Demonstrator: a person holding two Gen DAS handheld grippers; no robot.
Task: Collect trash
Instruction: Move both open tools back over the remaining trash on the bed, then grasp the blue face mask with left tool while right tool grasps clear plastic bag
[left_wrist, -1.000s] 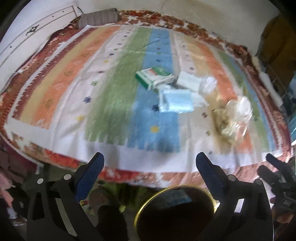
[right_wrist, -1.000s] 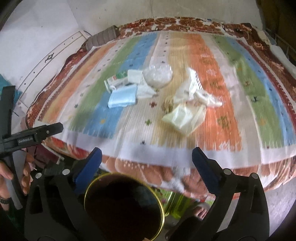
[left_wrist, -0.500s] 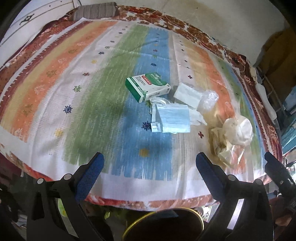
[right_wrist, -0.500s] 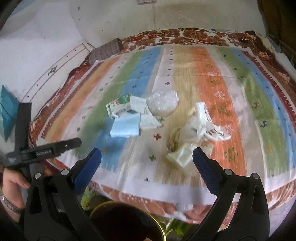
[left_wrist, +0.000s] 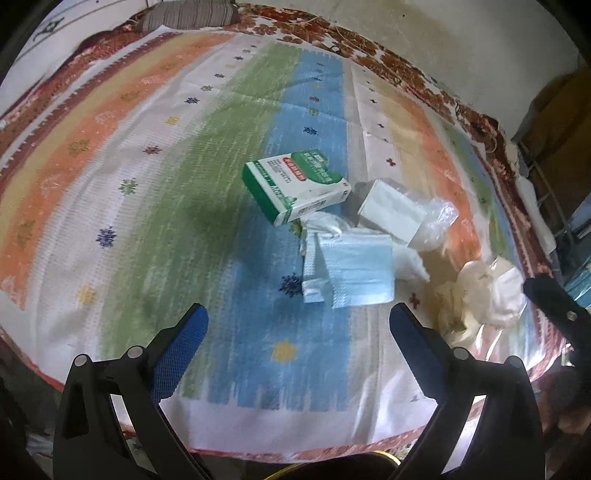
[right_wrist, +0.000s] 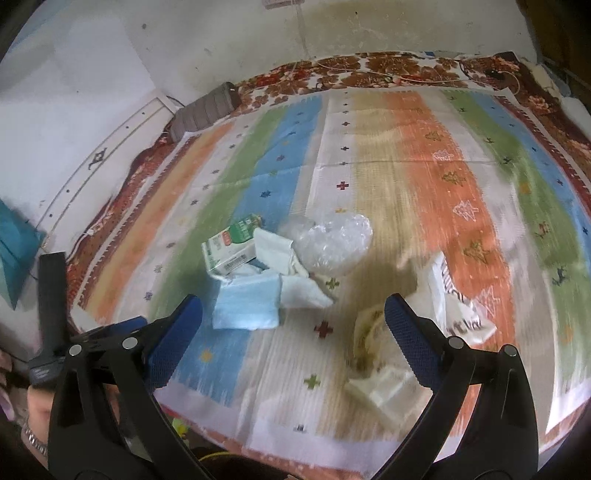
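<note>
1. Far left: white panelled wall (right_wrist: 92, 122) with a small dark emblem, teal cushion (right_wrist: 16, 251) at the frame edge.
2. Along the back: stained plaster wall (right_wrist: 332, 33), grey striped bolster (left_wrist: 188, 16) at the bed's head, brown floral underlay (right_wrist: 369, 72) showing past the cover.
3. Across the bed: striped mat (left_wrist: 147, 166) in orange, green, blue and cream bands with small cross and star motifs, fold creases visible.
4. Left gripper (left_wrist: 298, 323): spread wide, nothing between the blue pads, hovering over the mat's near edge.
5. Mid-mat trash cluster: green-and-white carton (left_wrist: 295, 186) lying flat; just beside it a blue face mask (left_wrist: 356, 269) over white tissue (right_wrist: 306, 290); white packet (left_wrist: 391, 214) against crumpled clear plastic (right_wrist: 332, 240).
6. Right of those: printed white bag (right_wrist: 458, 299) and pale crumpled wrappers (right_wrist: 380, 391), blurred.
7. Right gripper (right_wrist: 293, 319): gaping wide, holding nothing, above the mat just short of the wrappers.
</note>
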